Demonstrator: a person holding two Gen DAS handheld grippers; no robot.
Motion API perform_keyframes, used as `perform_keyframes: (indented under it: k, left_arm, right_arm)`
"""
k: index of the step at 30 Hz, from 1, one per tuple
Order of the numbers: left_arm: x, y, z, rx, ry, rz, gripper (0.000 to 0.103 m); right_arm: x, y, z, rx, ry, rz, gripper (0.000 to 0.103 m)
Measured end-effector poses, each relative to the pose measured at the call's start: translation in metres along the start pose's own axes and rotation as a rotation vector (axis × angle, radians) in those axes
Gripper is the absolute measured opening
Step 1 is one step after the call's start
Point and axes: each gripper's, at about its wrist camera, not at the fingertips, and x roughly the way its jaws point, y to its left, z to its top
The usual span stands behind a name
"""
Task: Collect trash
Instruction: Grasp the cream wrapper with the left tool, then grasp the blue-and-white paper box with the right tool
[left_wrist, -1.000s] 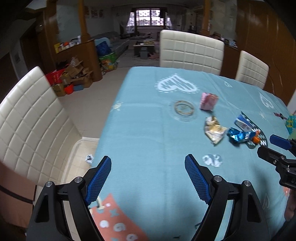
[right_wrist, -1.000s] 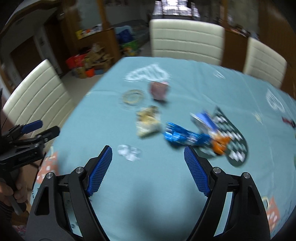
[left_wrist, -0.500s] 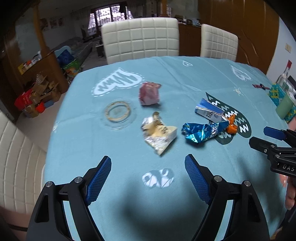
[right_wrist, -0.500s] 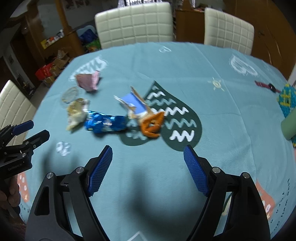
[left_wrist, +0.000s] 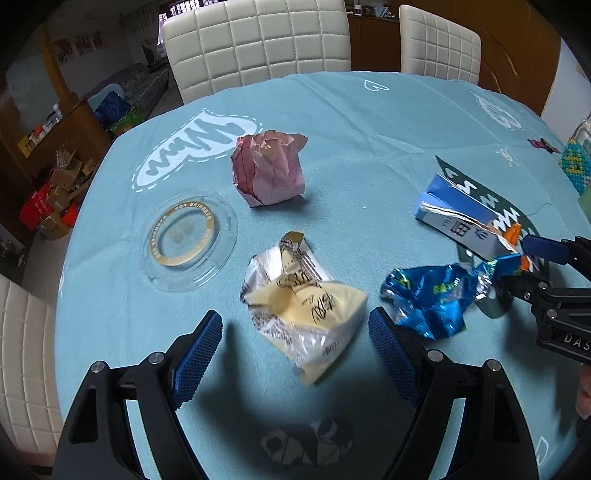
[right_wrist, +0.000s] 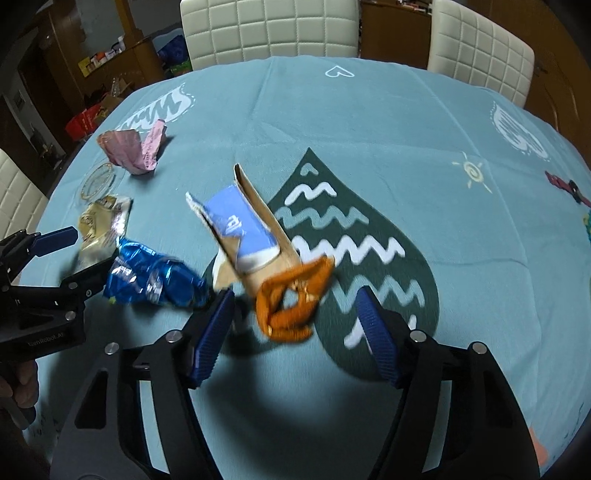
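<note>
Both grippers have come in low and close over the table since half a second ago, so the litter now fills each view. Going from left to right on the pale blue tablecloth (left_wrist: 369, 122): a clear plastic lid (left_wrist: 188, 242) with a gold ring lies flat at the left, well apart from the rest; a crumpled pink paper wrapper (left_wrist: 267, 170) sits beyond and to the right of it; a cream and silver snack packet (left_wrist: 306, 306) lies nearer, its near end between the left gripper (left_wrist: 295, 332) tips, though no pad touches it. That gripper's jaws are spread wide. Right of the packet lies a crushed blue foil wrapper (left_wrist: 432, 295), and beyond that a torn blue and white carton (left_wrist: 458, 218) resting on the dark green wave-patterned drop printed on the cloth. In the right wrist view the right gripper (right_wrist: 295, 314) also has its jaws spread, and an orange peel (right_wrist: 291, 299) lies between the blue pads (right_wrist: 214, 332), touching the carton's near end; whether either pad touches the peel is not clear because of blur. The blue foil wrapper sits just left of the left-hand pad. Two cream quilted chairs (right_wrist: 269, 29) stand at the far edge of the table.
</note>
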Motion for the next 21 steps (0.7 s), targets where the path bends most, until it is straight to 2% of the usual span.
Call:
perform_keyframes:
  k: [1, 4, 5, 6, 7, 11, 14, 21]
  left_arm:
    - [0.001, 0.0, 0.001, 0.001, -0.004, 0.001, 0.08]
    - [0.004, 0.0, 0.003, 0.012, -0.004, 0.005, 0.079]
    - [0.003, 0.0, 0.002, 0.015, -0.009, 0.002, 0.076]
    - [0.003, 0.0, 0.002, 0.017, -0.011, -0.005, 0.071]
    - [0.002, 0.0, 0.002, 0.019, -0.014, -0.029, 0.057]
    - [-0.005, 0.001, -0.001, 0.024, -0.016, -0.042, 0.037]
    - [-0.015, 0.007, -0.005, 0.006, -0.02, -0.063, 0.034]
    - [-0.052, 0.023, -0.019, -0.041, -0.078, -0.058, 0.034]
  right_arm:
    - [0.001, 0.001, 0.002, -0.007, -0.002, -0.002, 0.064]
    - [0.001, 0.005, 0.005, -0.027, -0.005, -0.013, 0.048]
    - [0.001, 0.007, 0.005, -0.033, -0.004, -0.011, 0.044]
    - [0.0, 0.008, 0.004, -0.041, -0.005, -0.014, 0.036]
    - [-0.001, 0.009, 0.004, -0.049, -0.007, -0.02, 0.036]
    - [-0.01, 0.014, -0.001, -0.072, -0.017, -0.031, 0.033]
    - [-0.022, 0.018, -0.007, -0.075, -0.025, -0.027, 0.033]
    - [-0.055, 0.034, -0.013, -0.102, -0.074, -0.015, 0.031]
